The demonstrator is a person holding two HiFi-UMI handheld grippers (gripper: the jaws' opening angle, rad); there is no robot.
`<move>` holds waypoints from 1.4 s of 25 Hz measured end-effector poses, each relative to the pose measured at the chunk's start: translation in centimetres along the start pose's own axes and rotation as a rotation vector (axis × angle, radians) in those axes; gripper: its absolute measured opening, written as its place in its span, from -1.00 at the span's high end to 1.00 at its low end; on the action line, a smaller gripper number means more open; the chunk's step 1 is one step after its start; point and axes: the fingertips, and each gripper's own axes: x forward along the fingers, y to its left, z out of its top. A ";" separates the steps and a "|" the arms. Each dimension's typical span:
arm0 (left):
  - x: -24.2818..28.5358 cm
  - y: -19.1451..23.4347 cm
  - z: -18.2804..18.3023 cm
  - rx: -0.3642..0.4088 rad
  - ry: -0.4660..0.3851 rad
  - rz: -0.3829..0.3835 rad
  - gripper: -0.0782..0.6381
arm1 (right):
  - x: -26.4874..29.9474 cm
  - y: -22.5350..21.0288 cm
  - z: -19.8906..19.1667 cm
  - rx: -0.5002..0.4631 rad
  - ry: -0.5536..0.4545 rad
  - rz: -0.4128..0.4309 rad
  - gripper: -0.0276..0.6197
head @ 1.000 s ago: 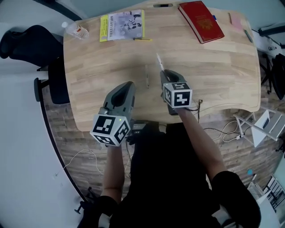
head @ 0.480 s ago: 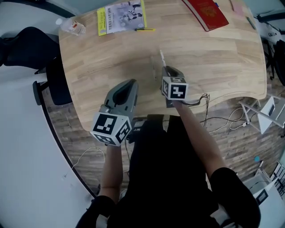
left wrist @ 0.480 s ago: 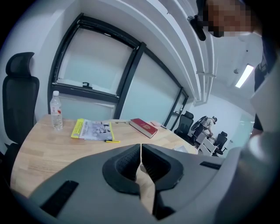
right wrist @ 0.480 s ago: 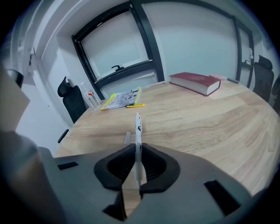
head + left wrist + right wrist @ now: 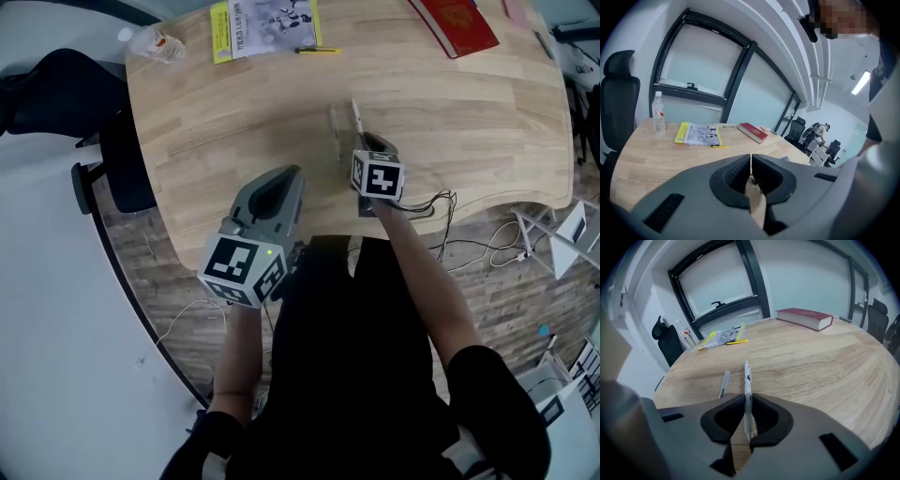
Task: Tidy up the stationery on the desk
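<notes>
My right gripper (image 5: 748,401) is shut on a white pen (image 5: 747,380) that sticks out forward past the jaws, low over the wooden desk (image 5: 825,366). In the head view the right gripper (image 5: 368,142) is at the desk's near middle, with the white pen (image 5: 356,115) pointing away. A grey pen (image 5: 724,382) lies flat on the desk just left of it, and the grey pen (image 5: 335,131) shows faintly from above. My left gripper (image 5: 751,161) is shut with nothing between its jaws. From above the left gripper (image 5: 284,183) hovers by the near edge.
At the far side lie a yellow-edged booklet (image 5: 265,23) with a yellow pen (image 5: 317,50) beside it, a red book (image 5: 461,23) and a water bottle (image 5: 150,42). A black chair (image 5: 56,94) stands left of the desk. Cables (image 5: 469,253) hang off the near right edge.
The right gripper has sunk toward the desk with the white pen still in it. The left gripper has dropped a little too.
</notes>
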 end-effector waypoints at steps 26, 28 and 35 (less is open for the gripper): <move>-1.0 0.6 0.1 0.000 -0.020 -0.006 0.67 | -3.0 0.7 0.7 -0.031 -0.029 0.065 0.61; -0.9 0.3 0.6 -0.001 -0.033 -0.002 0.67 | -3.7 0.6 1.2 -0.058 -0.039 0.074 0.61; -1.0 -0.3 1.7 -0.017 -0.074 0.028 0.67 | -5.5 -0.2 6.0 -0.290 -0.098 0.101 0.58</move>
